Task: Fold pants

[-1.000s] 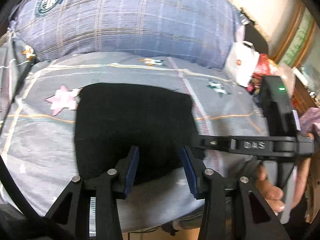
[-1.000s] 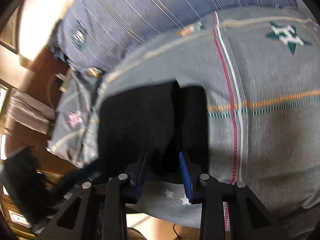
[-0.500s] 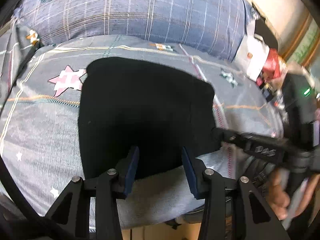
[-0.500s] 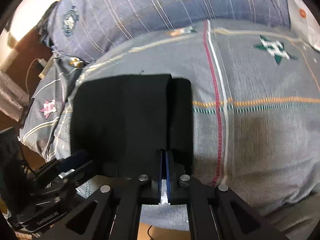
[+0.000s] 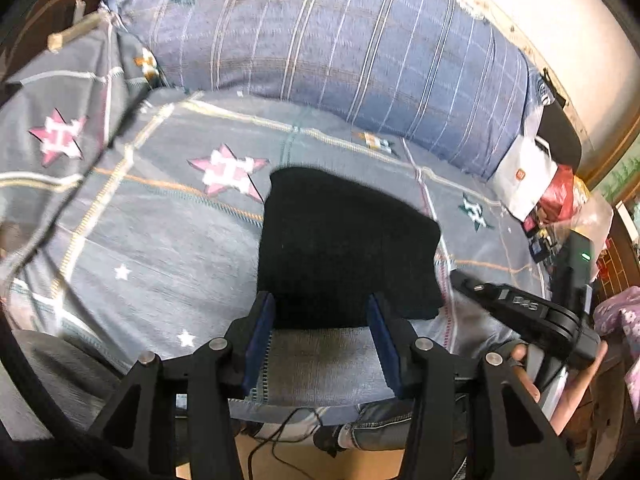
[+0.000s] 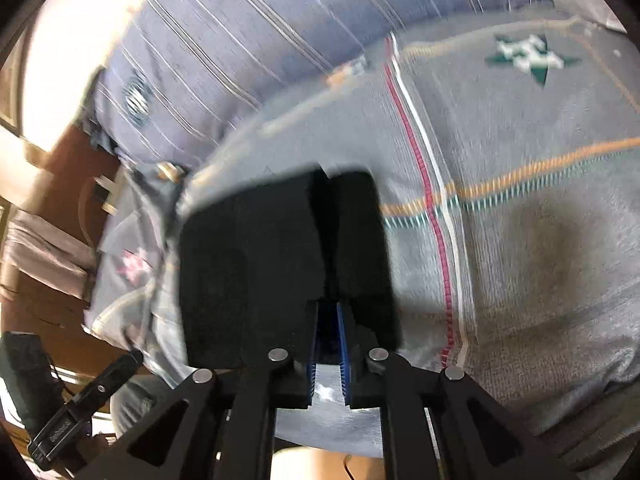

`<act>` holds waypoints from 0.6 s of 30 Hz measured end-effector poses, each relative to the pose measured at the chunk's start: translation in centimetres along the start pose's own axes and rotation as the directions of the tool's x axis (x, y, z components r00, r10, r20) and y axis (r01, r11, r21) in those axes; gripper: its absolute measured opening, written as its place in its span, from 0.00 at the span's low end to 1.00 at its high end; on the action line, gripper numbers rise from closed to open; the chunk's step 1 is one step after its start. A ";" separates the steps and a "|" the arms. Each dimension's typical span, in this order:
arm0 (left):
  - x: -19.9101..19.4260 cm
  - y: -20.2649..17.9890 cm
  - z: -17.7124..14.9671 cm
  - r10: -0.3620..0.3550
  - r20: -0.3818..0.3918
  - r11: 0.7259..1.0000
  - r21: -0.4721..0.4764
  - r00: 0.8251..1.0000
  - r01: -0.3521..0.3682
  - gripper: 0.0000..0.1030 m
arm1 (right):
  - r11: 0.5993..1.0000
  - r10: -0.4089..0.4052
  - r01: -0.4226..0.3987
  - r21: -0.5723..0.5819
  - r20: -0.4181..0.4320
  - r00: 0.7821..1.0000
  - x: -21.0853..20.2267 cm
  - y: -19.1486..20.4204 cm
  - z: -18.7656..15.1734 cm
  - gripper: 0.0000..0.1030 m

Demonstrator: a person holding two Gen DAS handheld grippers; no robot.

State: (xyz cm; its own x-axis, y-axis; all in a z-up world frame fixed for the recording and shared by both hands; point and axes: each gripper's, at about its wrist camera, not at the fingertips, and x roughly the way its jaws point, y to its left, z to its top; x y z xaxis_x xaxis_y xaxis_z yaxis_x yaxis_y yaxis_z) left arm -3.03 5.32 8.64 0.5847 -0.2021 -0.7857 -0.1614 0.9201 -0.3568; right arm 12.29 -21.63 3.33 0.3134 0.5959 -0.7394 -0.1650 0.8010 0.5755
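The black pants [image 5: 344, 248] lie folded into a compact rectangle on the grey star-patterned bedspread [image 5: 168, 248]. My left gripper [image 5: 322, 312] is open and empty at the pants' near edge, its blue pads either side of that edge. In the right wrist view the pants [image 6: 260, 264] show a seam between two folded layers. My right gripper [image 6: 327, 320] is at the pants' near edge with a narrow gap between the pads, nothing visibly clamped. The right gripper also shows in the left wrist view [image 5: 520, 304].
A large blue plaid pillow [image 5: 360, 48] lies along the far side of the bed. A white bag [image 5: 524, 176] and red packaging [image 5: 560, 196] sit at the far right. The bed's front edge and floor with a cable [image 5: 280, 436] are just below the grippers.
My right gripper was shut half a second ago and now has a small gap between its pads. Both views have shifted; the pants stay folded in place. The left gripper stays open.
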 end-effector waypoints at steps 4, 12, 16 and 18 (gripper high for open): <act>-2.1 -1.0 0.5 0.014 0.030 0.999 0.034 0.999 -0.015 0.57 | 0.997 0.054 -0.043 -0.064 0.191 0.980 -4.6 1.2 -0.8 0.54; -1.6 0.1 0.3 -0.015 0.020 1.000 0.028 1.000 0.015 0.57 | 0.998 0.013 -0.001 -0.060 0.203 0.979 -4.8 2.1 -2.5 0.94; -1.2 1.6 0.8 -0.029 0.011 0.999 -0.015 1.000 0.029 0.57 | 0.998 0.054 -0.056 0.006 0.168 0.984 -4.7 3.1 -2.1 0.94; -0.8 2.1 1.4 -0.031 0.003 0.999 -0.029 0.999 0.032 0.57 | 0.996 0.090 -0.092 0.008 0.175 0.981 -5.1 3.9 -1.9 0.94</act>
State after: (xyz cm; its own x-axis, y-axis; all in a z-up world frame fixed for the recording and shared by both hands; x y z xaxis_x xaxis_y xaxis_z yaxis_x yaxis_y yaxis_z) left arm -2.74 7.86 9.26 0.5919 -0.2300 -0.7725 -0.1659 0.9032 -0.3960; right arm 8.31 -21.42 8.70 0.4558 0.6458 -0.6125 -0.1853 0.7419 0.6444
